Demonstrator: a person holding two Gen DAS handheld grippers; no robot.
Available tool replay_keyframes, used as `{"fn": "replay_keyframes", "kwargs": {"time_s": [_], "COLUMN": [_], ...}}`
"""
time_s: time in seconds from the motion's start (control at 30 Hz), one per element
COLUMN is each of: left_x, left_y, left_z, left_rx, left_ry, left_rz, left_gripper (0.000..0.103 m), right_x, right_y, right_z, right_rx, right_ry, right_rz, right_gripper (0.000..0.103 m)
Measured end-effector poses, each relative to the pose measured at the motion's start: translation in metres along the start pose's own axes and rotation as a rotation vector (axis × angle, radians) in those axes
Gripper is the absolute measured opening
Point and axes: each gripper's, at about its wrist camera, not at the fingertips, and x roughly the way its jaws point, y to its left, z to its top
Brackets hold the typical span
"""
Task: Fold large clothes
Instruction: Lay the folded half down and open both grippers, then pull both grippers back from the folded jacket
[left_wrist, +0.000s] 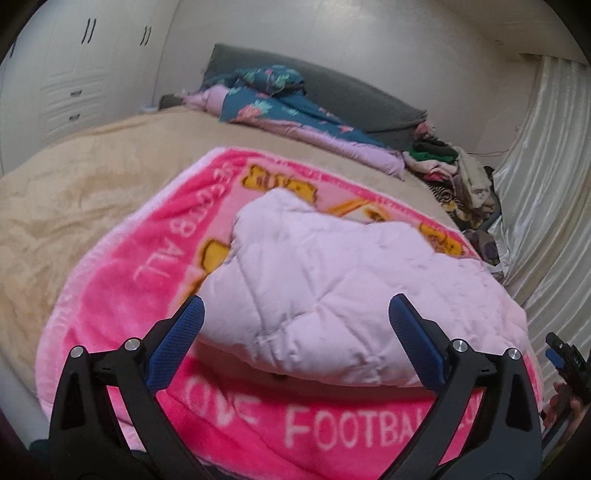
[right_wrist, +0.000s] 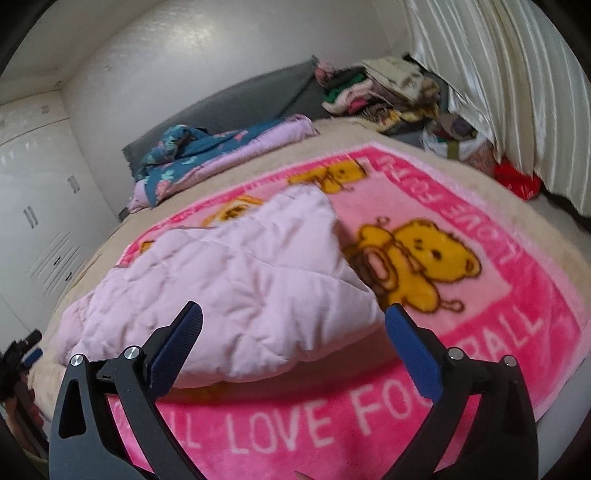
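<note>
A pale pink quilted garment (left_wrist: 332, 288) lies folded into a thick bundle on a bright pink blanket (left_wrist: 122, 280) printed with yellow bears and white lettering. My left gripper (left_wrist: 297, 306) stands wide open just above the bundle's near edge, nothing pressed between its blue pads. In the right wrist view the same quilted garment (right_wrist: 229, 280) sits left of centre on the pink blanket (right_wrist: 517, 295). My right gripper (right_wrist: 293, 312) is also wide open over the garment's near right corner, holding nothing. The right gripper's tip (left_wrist: 561, 358) shows at the left view's right edge.
The blanket covers a bed with a beige cover (left_wrist: 74, 192). A blue floral and lilac quilt (left_wrist: 280, 107) lies by the grey headboard (left_wrist: 369, 99). A heap of mixed clothes (left_wrist: 461, 177) sits at the far corner beside white curtains (right_wrist: 498, 81). White wardrobes (left_wrist: 74, 74) stand on the left.
</note>
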Motion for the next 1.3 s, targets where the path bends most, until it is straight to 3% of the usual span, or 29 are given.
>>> {"fn": "replay_keyframes", "kwargs": {"time_s": [0.27,0.53,0.87,1.0,1.3], "left_x": [-0.025,-0.034,-0.026,-0.016,-0.008], "left_y": [-0.021,-0.045,-0.075,-0.079,-0.082], "left_z": [-0.004,-0.025,-0.059,-0.068,-0.075], "left_rx": [0.042,0.104,0.184,0.194,0.211], "left_ry": [-0.023,-0.036,-0.002,0.036,0.061], "left_rz": [-0.016,-0.006,-0.043,-0.056,-0.059], "left_gripper": [0.094,0.094,0.094,0.094,0.094], "right_x": [-0.042,-0.059,-0.047,-0.032,-0.020], "right_y": [0.046,0.078,0.101,0.104,0.108], "right_z": [-0.003,-0.023,-0.067,-0.080,-0.087], "right_rx": [-0.134,-0.232,-0.257,-0.241,-0.245], "right_ry": [-0.112,-0.131,-0.058,0.014,0.057], "right_rz": [0.025,0.050,0.083,0.101,0.104], "right_gripper": [0.099,0.099,0.099,0.099,0.099]}}
